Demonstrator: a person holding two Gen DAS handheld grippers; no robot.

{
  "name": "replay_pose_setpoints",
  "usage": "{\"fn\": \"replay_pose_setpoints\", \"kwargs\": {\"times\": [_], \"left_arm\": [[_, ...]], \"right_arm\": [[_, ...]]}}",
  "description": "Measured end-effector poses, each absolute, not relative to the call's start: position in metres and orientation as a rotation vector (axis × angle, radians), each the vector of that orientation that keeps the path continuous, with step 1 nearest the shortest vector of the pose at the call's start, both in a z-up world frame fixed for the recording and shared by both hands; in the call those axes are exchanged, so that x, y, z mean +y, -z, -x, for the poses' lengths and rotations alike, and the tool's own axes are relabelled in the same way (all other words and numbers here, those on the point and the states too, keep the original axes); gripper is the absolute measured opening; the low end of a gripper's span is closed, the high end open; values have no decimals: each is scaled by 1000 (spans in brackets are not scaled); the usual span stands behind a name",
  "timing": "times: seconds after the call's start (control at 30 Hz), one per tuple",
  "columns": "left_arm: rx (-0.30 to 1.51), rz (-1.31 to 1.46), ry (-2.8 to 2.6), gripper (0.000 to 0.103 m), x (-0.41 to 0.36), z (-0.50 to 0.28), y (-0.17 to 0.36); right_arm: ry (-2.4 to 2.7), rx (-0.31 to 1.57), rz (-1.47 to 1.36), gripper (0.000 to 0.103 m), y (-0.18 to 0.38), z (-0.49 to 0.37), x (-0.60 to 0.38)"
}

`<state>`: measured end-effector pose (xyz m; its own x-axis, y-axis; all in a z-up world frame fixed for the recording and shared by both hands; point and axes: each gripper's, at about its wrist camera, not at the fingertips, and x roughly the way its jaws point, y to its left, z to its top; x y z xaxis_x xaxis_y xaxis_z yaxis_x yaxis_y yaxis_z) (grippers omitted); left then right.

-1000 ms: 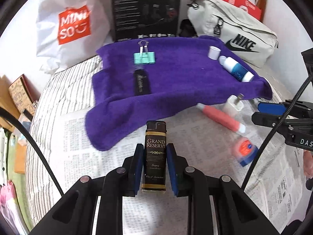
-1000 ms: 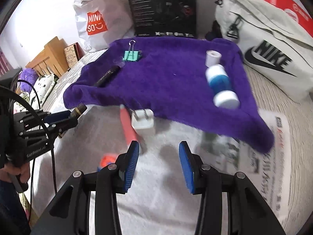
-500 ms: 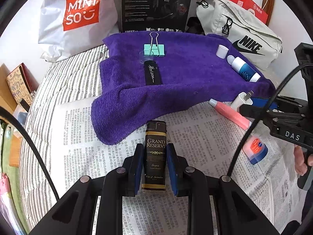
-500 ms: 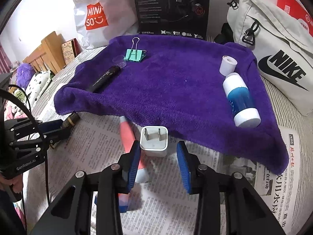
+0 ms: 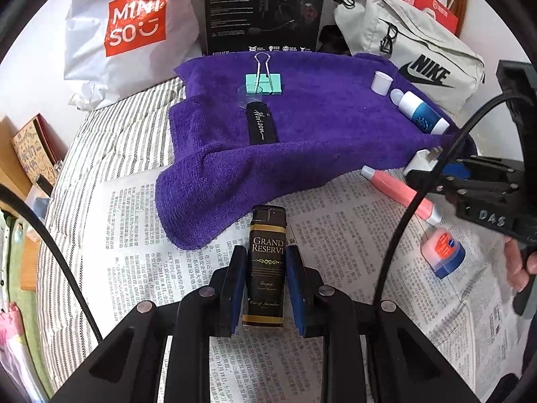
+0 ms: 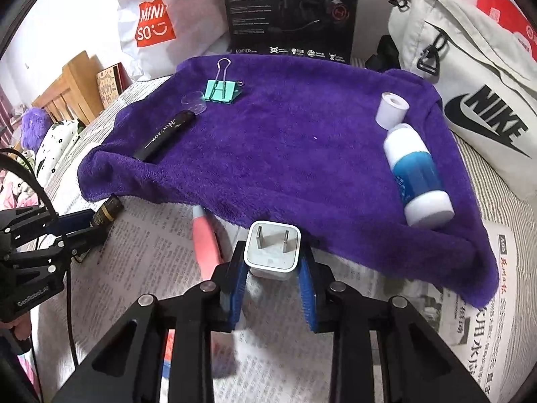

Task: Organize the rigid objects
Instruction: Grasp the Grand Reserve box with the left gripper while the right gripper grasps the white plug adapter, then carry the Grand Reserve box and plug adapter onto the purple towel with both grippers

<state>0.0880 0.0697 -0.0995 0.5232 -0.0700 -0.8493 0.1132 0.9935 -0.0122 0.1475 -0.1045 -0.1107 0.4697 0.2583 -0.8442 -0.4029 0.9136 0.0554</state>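
Note:
My left gripper (image 5: 265, 258) is shut on a dark brown "Grand Reserve" lighter (image 5: 267, 231), held upright over the newspaper (image 5: 335, 235). The jaws of my right gripper (image 6: 272, 268) are closing, with a white charger plug (image 6: 272, 252) between them, and both blue pads touch its sides. The plug lies at the front edge of a purple towel (image 6: 285, 154). A pink tube (image 6: 206, 238) lies just left of the plug. On the towel are a teal binder clip (image 6: 221, 89), a black "Horizon" stick (image 6: 166, 134), a white cap (image 6: 391, 107) and a blue-and-white bottle (image 6: 418, 174).
A small blue-and-orange tin (image 5: 444, 252) lies on the newspaper at the right. Behind the towel stand a white Miniso bag (image 5: 131, 30), a black headset box (image 5: 265, 10) and a grey Nike bag (image 5: 409, 43). Striped bedding (image 5: 110, 141) and wooden furniture are at the left.
My right gripper came forward and down to the charger plug and its jaws narrowed around it. My left gripper stayed where it was, still gripping the lighter.

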Motion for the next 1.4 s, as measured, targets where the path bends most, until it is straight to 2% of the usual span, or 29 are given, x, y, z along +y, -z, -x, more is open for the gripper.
{"fn": "replay_pose_setpoints", "kwargs": {"times": [0.37,0.67,1.4], "left_arm": [[1018,-83,89,23,64,-87,100],[1005,17,132,23,61,-83,86],[955,37,114,23,60,-105,51]], "right_arm": [[-376,1002,131,29,99,-127,-145],[-375,996,129,29,87,-115,-164],[-419,972,118,29,60,-129,-164]]}}
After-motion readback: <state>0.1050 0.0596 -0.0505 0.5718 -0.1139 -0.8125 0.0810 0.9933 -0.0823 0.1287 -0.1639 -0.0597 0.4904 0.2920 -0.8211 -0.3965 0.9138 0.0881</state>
